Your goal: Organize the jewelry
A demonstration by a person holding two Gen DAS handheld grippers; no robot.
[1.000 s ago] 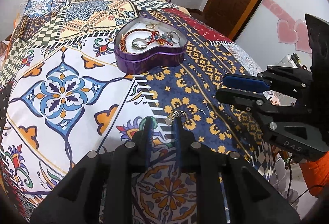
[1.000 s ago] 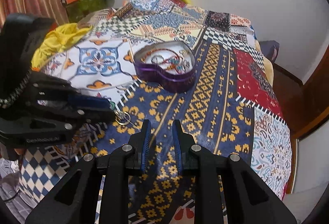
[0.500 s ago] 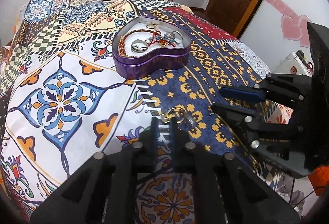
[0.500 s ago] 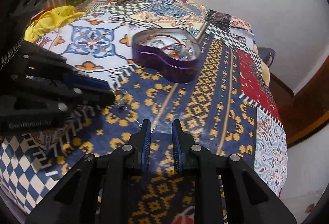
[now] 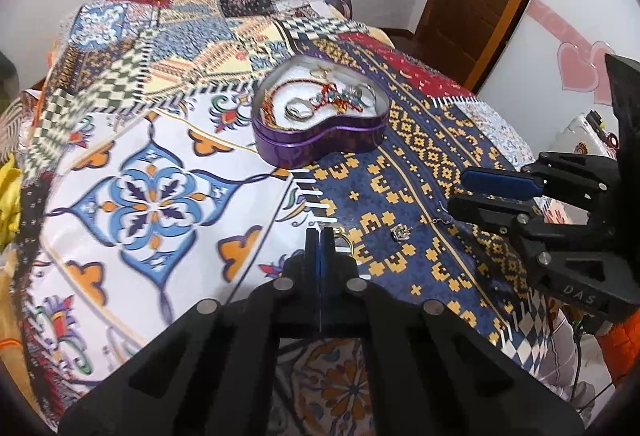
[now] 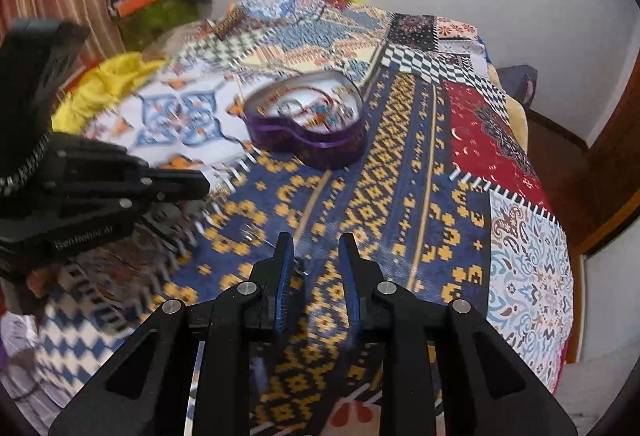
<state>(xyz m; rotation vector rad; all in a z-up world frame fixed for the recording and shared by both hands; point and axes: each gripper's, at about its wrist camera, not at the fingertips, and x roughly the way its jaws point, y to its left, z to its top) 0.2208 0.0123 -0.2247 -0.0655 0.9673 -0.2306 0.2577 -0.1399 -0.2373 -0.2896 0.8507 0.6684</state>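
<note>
L gripper [image 5: 320,236] jaws pressed together, tips down on the bedspread [image 5: 152,139] at the edge where white floral patch meets blue/yellow patch. A gold ring [image 5: 343,238] sits touching the R side of its tips; can't tell if it's pinched betw the pads or just beside them.

R gripper [image 6: 316,248] jaws opening, a small gap betw them w/ nothing held; thin earring wire [image 6: 300,268] lies on the cloth right by its L finger. In L wrist view the same wire hook [image 5: 442,218] is just at the R gripper's lower finger tip.

Small silver charm [image 5: 401,233] lies loose on the blue patch betw the 2 grippers, apart from both.

Purple heart tin [image 5: 320,143], lid off, sits further back on the bed, well apart from grippers. Inside on white lining: red bead strand, silver rings, mixed bits tangled

Yellow cloth [image 6: 108,83] bunched at far L edge of bed
</note>
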